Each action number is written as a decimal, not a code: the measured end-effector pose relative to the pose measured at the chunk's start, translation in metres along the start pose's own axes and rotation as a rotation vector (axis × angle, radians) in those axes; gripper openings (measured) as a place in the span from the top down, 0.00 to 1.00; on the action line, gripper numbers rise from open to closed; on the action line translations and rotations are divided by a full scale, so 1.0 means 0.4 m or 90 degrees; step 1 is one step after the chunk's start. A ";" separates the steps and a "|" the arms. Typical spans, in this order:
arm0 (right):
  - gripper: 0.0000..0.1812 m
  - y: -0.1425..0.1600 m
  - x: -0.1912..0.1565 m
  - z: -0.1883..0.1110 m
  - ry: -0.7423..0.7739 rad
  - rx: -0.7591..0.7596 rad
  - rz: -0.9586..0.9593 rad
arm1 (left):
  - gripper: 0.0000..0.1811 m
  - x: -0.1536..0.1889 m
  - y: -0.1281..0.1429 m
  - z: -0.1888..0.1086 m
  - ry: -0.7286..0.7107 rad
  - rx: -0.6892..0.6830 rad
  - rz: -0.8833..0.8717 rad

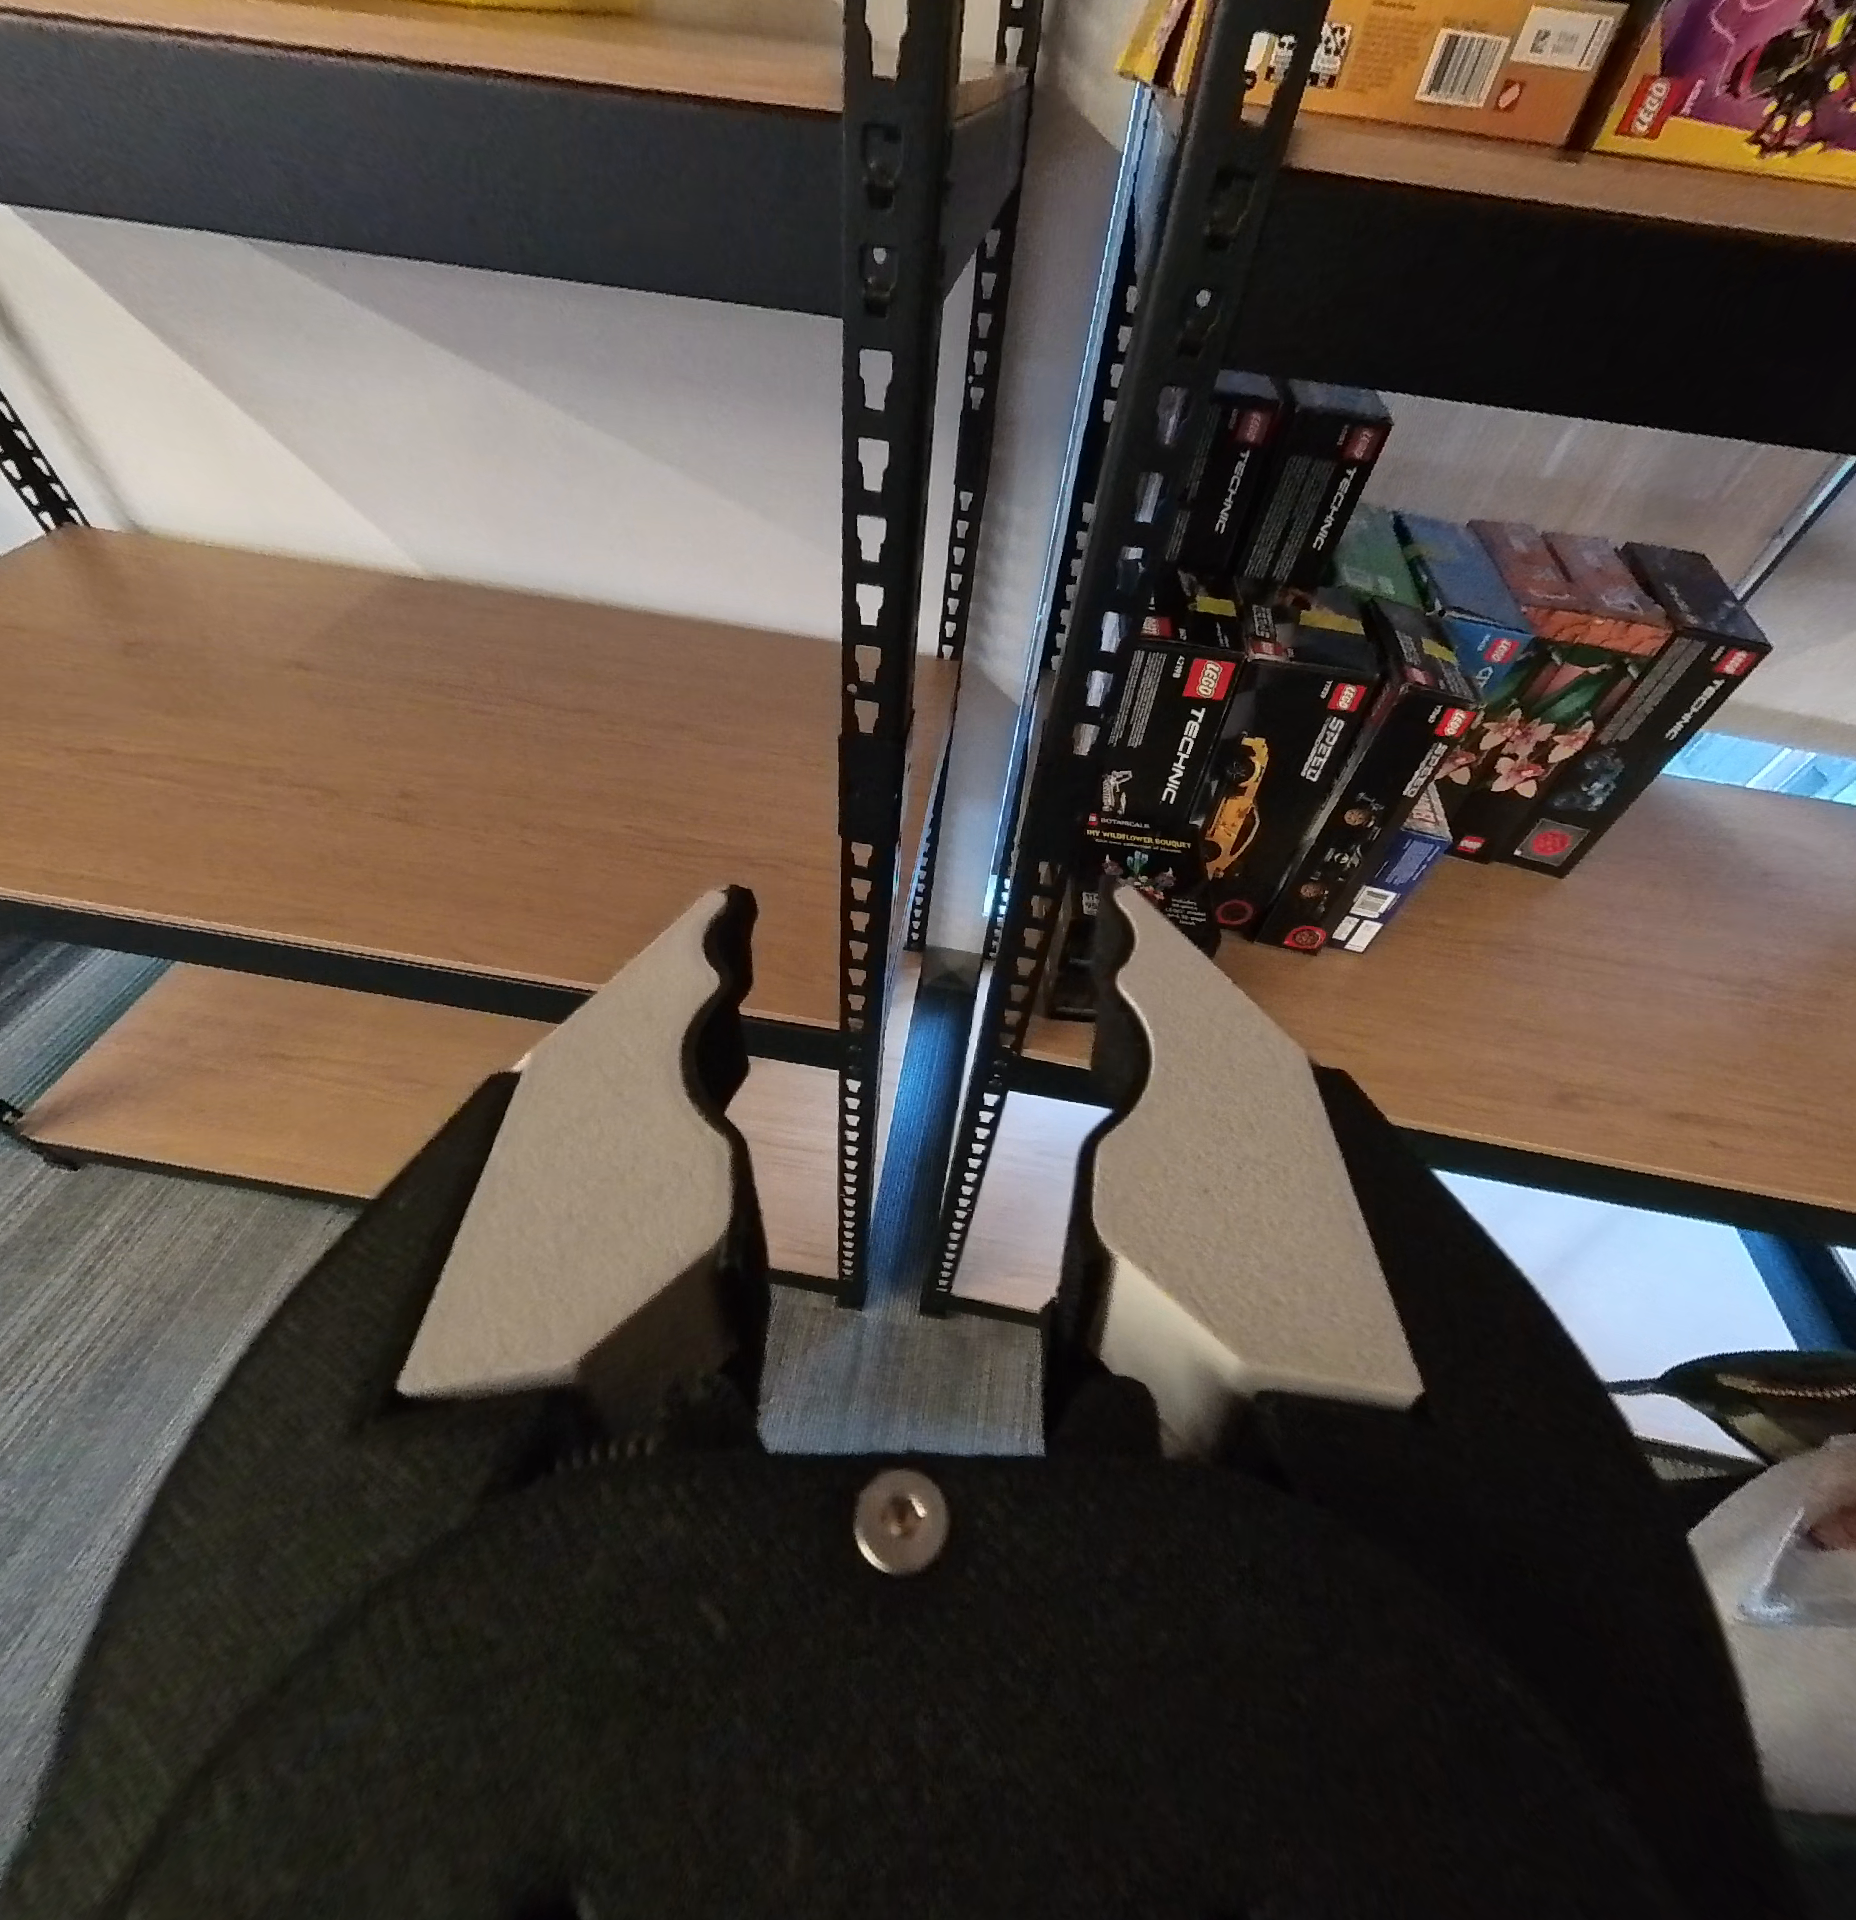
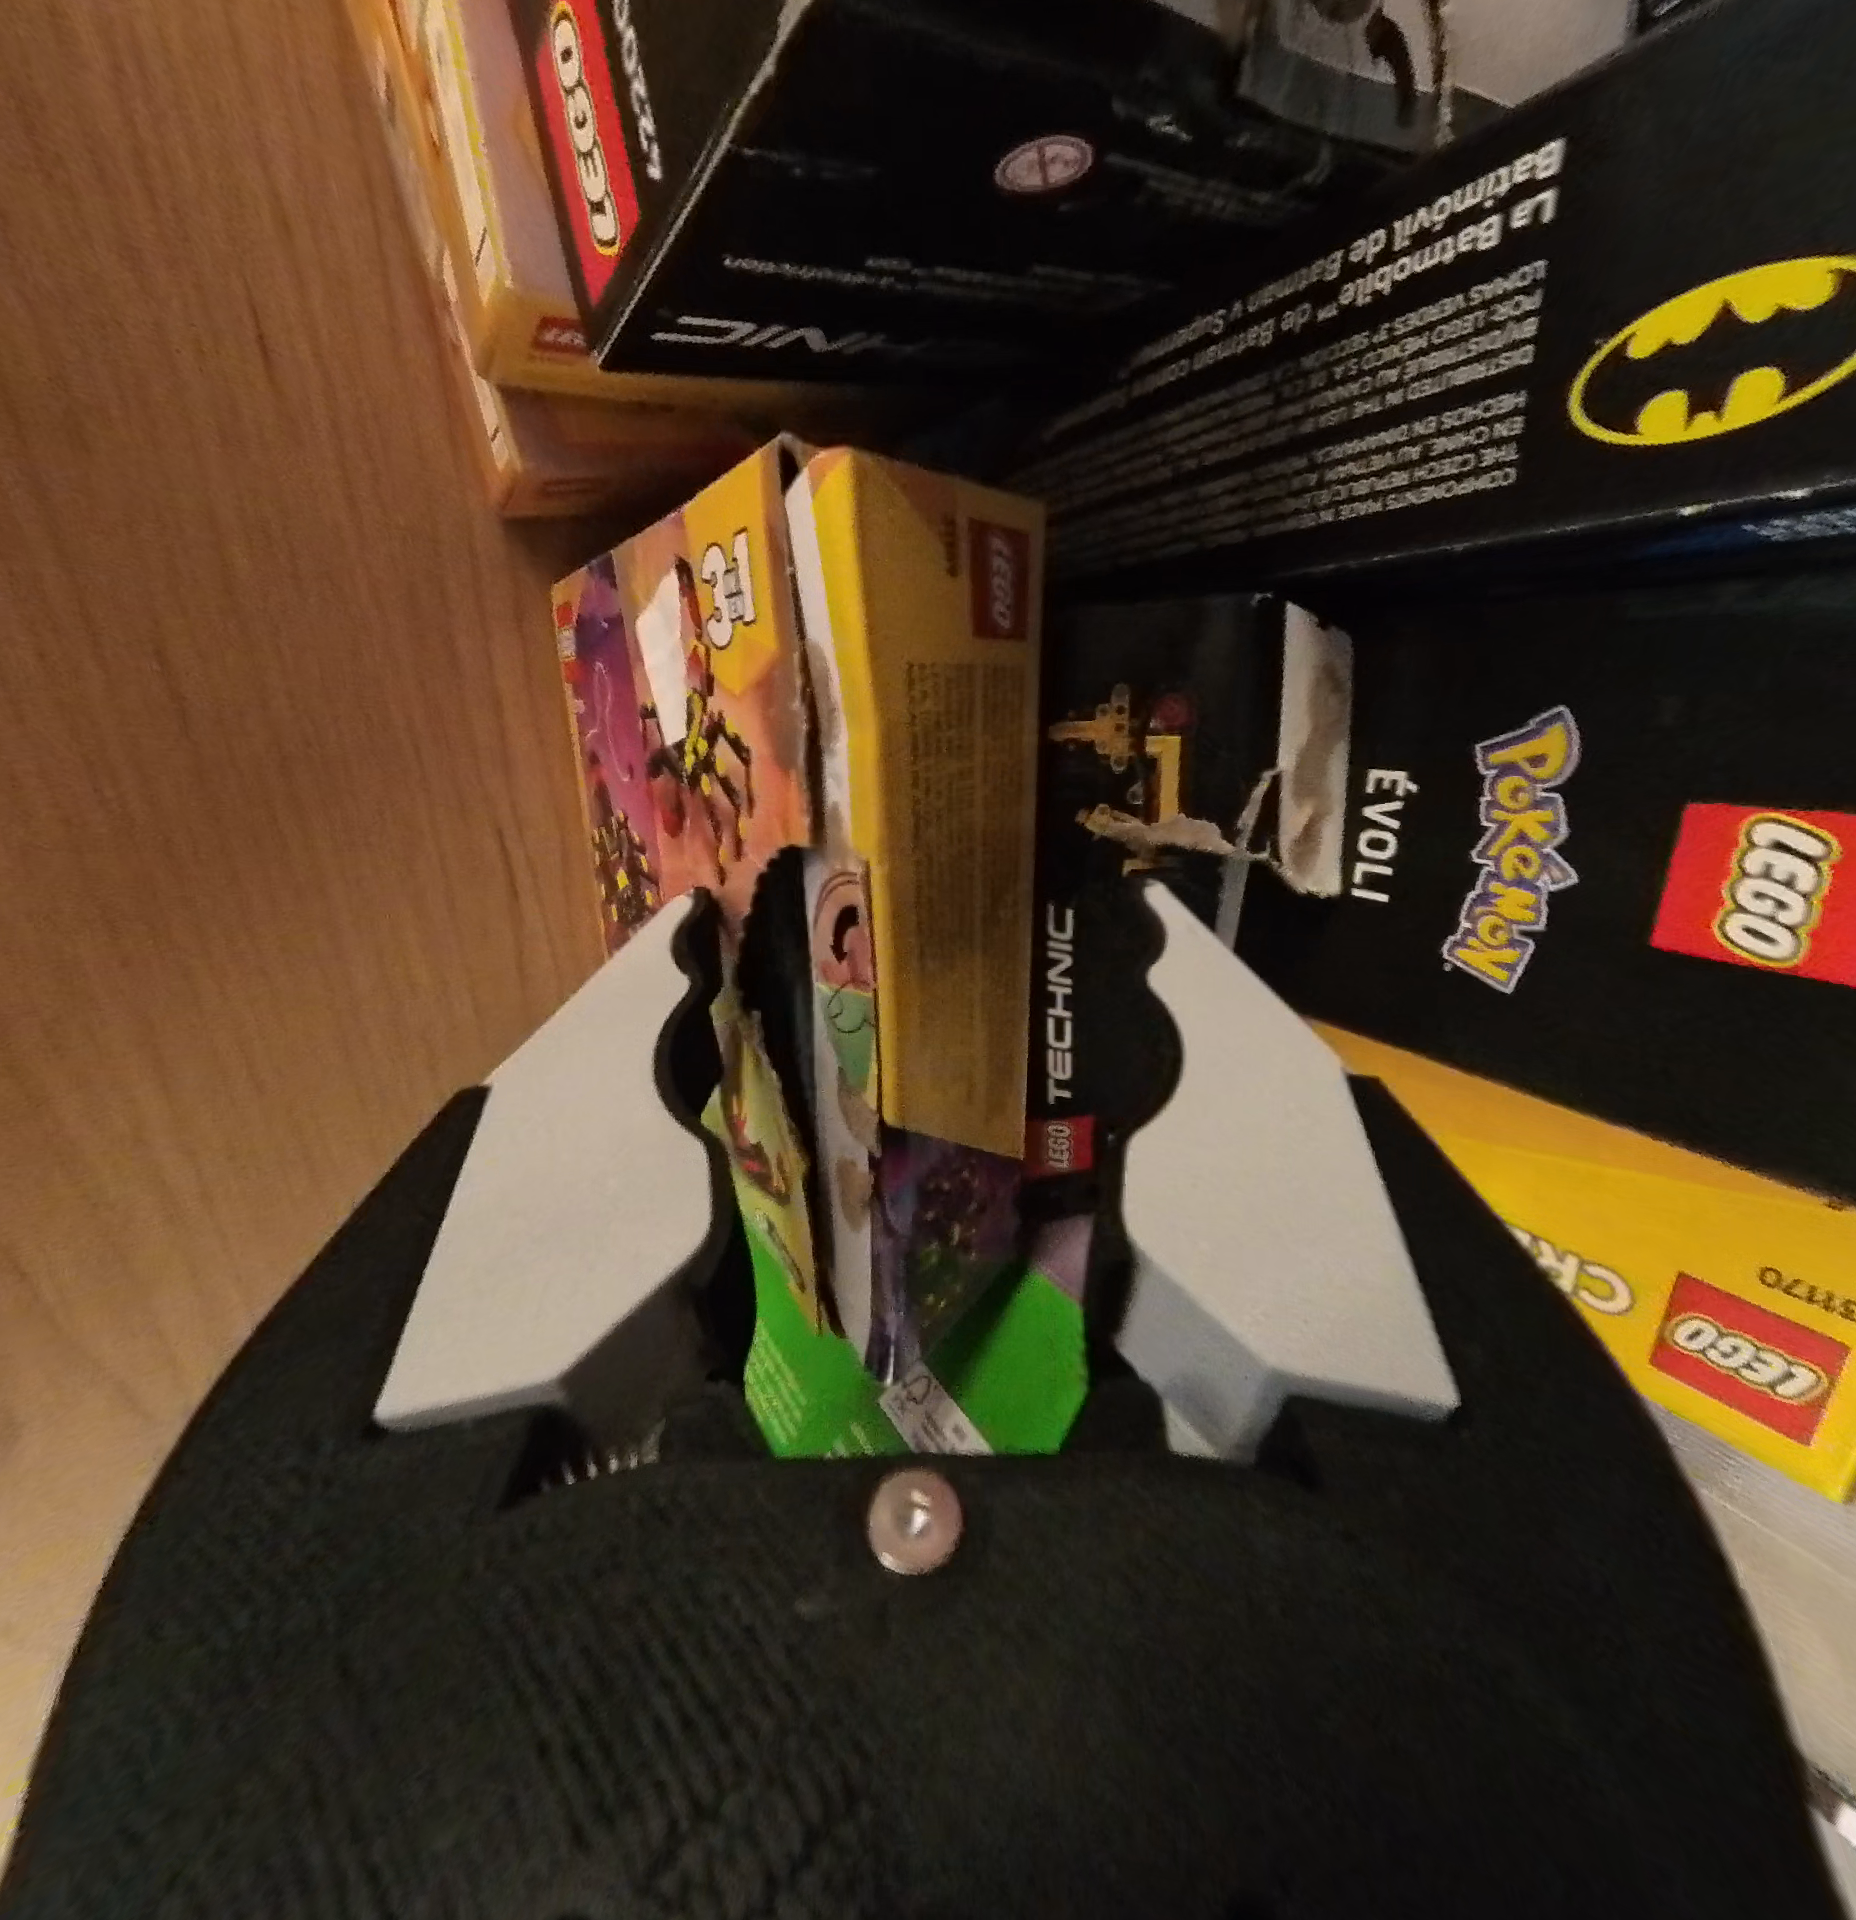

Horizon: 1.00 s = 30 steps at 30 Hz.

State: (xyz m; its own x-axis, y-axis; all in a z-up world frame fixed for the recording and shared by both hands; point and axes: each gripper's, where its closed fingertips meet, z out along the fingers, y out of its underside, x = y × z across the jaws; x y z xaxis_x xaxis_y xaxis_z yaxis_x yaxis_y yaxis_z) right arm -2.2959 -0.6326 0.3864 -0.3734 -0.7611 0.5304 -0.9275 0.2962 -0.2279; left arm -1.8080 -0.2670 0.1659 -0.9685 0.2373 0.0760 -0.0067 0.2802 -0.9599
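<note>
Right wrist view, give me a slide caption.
Right tongs open around a yellow toy box among stacked boxes on a wooden shelf.

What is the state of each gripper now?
Left gripper: open, holding nothing, facing the shelf posts.
Right gripper: open around a yellow box; grip not visible.

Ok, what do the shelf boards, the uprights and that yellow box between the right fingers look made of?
Shelf board: wood-look laminate, matte, printed grain; possibly real wood.
Upright: black-painted metal, judging by punched slots.
Yellow box: printed cardboard, slightly glossy; torn flap edges show pale paper fibre. It sits between the right gripper fingers.
</note>
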 end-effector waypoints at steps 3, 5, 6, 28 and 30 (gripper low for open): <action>0.56 0.011 -0.025 0.009 -0.036 -0.012 -0.007 | 0.65 0.002 0.000 0.003 0.000 -0.002 0.006; 0.56 0.014 -0.031 0.004 -0.038 -0.010 -0.009 | 0.65 0.004 -0.004 0.004 0.001 0.000 0.007; 0.58 0.016 -0.035 -0.003 -0.037 -0.008 -0.015 | 0.65 0.004 -0.005 0.004 0.002 0.000 0.008; 0.72 0.030 -0.152 -0.102 0.015 0.030 -0.116 | 0.65 0.003 0.014 -0.007 0.008 -0.005 -0.004; 0.72 0.041 -0.196 -0.134 0.007 0.033 -0.127 | 0.65 -0.003 0.015 -0.010 0.005 -0.004 -0.006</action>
State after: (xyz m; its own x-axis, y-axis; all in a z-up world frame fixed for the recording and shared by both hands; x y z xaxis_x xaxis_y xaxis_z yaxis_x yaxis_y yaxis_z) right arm -2.2827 -0.5373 0.3848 -0.1828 -0.7954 0.5778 -0.9811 0.1097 -0.1594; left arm -1.8059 -0.2619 0.1613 -0.9664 0.2417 0.0875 -0.0144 0.2887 -0.9573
